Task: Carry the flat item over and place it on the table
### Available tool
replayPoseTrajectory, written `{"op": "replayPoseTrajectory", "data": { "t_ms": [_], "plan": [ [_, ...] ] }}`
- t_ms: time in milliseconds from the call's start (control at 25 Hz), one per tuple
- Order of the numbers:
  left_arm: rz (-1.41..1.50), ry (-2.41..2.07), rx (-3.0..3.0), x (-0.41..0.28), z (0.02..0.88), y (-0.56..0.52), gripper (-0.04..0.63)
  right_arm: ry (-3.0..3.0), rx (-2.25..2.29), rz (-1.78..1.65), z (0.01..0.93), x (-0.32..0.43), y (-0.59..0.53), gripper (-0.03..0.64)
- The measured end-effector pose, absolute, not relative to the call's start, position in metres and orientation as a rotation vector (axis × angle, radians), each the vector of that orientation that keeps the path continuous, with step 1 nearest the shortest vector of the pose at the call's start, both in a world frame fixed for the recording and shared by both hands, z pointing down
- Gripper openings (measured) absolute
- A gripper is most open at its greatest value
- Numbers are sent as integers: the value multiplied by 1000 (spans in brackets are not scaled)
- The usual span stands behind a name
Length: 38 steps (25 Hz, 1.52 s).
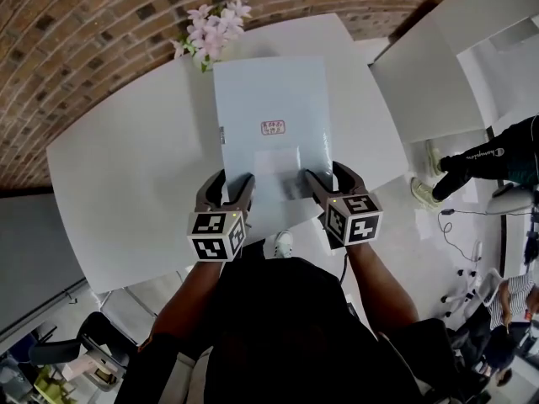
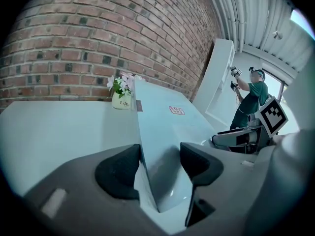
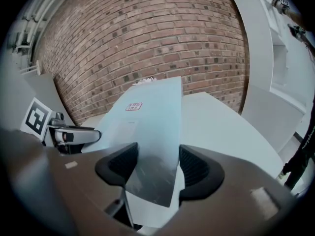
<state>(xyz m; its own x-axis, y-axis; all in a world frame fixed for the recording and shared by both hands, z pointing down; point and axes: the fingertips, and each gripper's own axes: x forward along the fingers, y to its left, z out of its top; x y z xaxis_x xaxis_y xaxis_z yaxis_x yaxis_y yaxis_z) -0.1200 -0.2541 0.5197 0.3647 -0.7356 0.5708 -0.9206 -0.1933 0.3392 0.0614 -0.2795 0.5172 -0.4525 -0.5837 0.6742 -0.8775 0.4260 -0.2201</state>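
A pale flat sheet point(image 1: 269, 116) with a small red label lies lengthways on the white table point(image 1: 126, 183), its near end at the table's front edge. My left gripper point(image 1: 227, 183) straddles the sheet's near left corner and my right gripper point(image 1: 330, 179) its near right corner. In the left gripper view the sheet point(image 2: 162, 127) runs between the jaws of that gripper point(image 2: 161, 163), which stand apart. The right gripper view shows the same: the sheet point(image 3: 152, 122) passes between the spread jaws of that gripper point(image 3: 158, 166). Both grippers are open.
A small vase of pink flowers point(image 1: 210, 32) stands at the table's far end, just beyond the sheet. A brick wall point(image 1: 84, 49) runs behind. Another white table point(image 1: 421, 74) stands at the right, with a person point(image 1: 497, 158) beside it. Chairs stand near my feet.
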Motion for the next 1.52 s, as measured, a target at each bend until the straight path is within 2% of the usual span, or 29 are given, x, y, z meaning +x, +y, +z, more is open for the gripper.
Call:
{"op": "replayPoseTrajectory", "data": {
  "t_ms": [1520],
  "plan": [
    [453, -1262, 1927, -110, 585, -350, 276, -1982, 1282, 924, 577, 75, -365, 272]
  ]
}}
